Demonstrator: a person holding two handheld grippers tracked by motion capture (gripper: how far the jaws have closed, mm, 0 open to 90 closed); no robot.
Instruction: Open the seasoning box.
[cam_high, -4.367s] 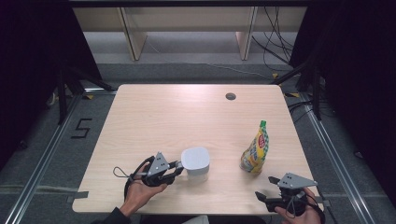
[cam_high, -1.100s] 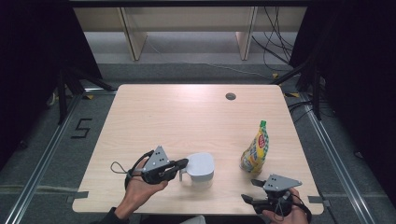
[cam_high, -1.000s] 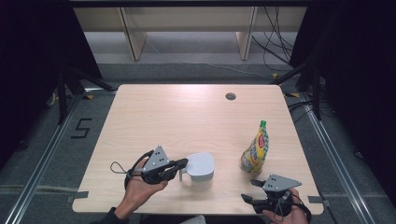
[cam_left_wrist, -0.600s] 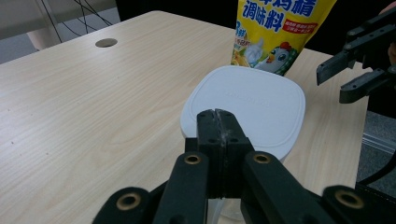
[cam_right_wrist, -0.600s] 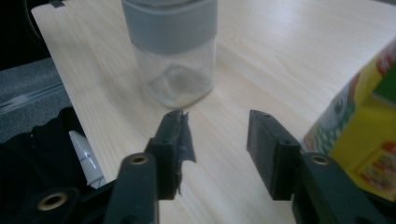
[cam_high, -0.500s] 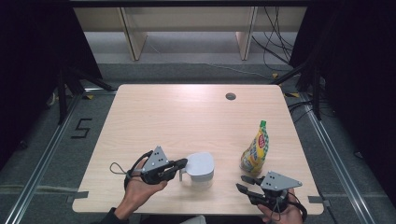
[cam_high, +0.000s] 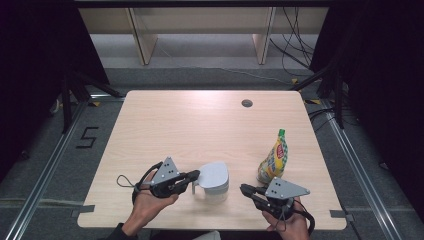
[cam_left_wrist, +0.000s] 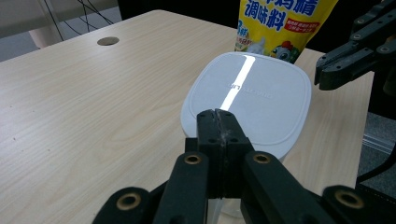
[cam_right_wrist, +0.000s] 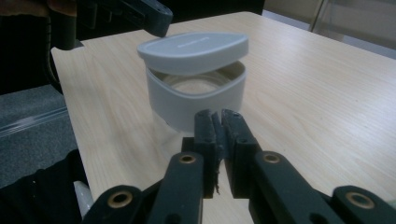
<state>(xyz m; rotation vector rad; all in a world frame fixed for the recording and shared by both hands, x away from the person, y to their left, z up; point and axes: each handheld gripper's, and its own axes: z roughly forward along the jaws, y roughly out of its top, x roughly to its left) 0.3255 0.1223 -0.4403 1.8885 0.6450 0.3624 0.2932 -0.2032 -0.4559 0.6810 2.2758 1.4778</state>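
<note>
A white container (cam_high: 216, 186) with a flat lid (cam_high: 214, 173) stands near the table's front edge. In the right gripper view the lid (cam_right_wrist: 194, 46) sits raised and tilted above the body (cam_right_wrist: 196, 95). My left gripper (cam_high: 195, 175) is shut at the container's left side, seemingly pinching its thin handle (cam_high: 193, 188); its jaws (cam_left_wrist: 218, 123) meet at the lid's near edge (cam_left_wrist: 252, 95). My right gripper (cam_high: 244, 188) hovers just right of the container. Its jaws (cam_right_wrist: 217, 119) have just been closing and now stand shut with nothing between them.
A yellow-green seasoning pouch (cam_high: 273, 159) with a green cap stands upright right of the container, just behind my right gripper. A round cable hole (cam_high: 246, 103) lies at the table's far right. The table's front edge (cam_high: 215, 227) runs close under both hands.
My right gripper has moved left and a little up toward the container, and its jaws have closed. The left gripper and the container have stayed put.
</note>
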